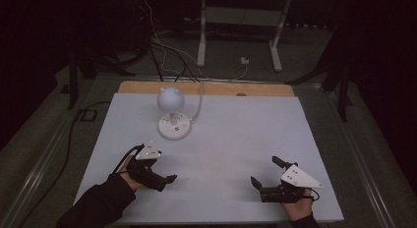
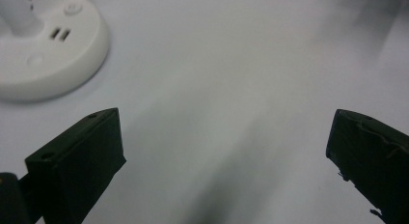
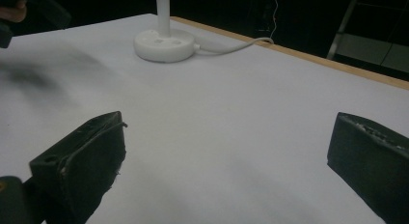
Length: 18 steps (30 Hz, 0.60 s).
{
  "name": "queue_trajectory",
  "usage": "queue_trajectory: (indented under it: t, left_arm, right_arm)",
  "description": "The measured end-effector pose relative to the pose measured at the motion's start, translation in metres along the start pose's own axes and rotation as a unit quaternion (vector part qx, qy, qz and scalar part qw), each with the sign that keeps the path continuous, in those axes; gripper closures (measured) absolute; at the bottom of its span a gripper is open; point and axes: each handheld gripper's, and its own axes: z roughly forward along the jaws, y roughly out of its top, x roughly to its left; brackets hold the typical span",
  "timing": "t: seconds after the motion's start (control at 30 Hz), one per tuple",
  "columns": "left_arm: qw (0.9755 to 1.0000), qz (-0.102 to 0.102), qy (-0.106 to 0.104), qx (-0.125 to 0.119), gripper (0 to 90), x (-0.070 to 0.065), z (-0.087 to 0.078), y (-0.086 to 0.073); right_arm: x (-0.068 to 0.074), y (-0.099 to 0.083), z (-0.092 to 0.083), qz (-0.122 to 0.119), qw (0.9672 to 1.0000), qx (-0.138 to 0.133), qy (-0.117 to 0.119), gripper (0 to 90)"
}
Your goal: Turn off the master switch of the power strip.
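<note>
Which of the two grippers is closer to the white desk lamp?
The left gripper: it sits just in front of the desk lamp, whose round base fills its view's corner. The right gripper is farther away, across the table.

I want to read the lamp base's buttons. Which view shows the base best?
The left gripper view: the base is close, its ports and buttons plain. The right gripper view shows it whole but far; the high view shows it small under the lamp head.

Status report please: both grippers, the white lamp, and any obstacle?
Left gripper open, empty. Right gripper open, empty. White lamp upright at table's far side, untouched. Nothing between grippers and lamp.
</note>
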Motion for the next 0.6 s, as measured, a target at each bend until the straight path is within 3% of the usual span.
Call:
queue_trajectory:
  t: [0.3, 0.6]
  left_arm:
    - [0.9999, -0.011, -0.004, 0.004, 0.3, 0.001, -0.007, -0.027]
    - [0.9996, -0.024, 0.013, 0.006, 0.3, 0.003, -0.017, -0.049]
  right_arm:
    - [0.0, 0.0, 0.0, 0.002, 1.0, 0.0, -0.001, 0.2]
    - [0.0, 0.0, 0.0, 0.001, 1.0, 0.001, 0.0, 0.2]
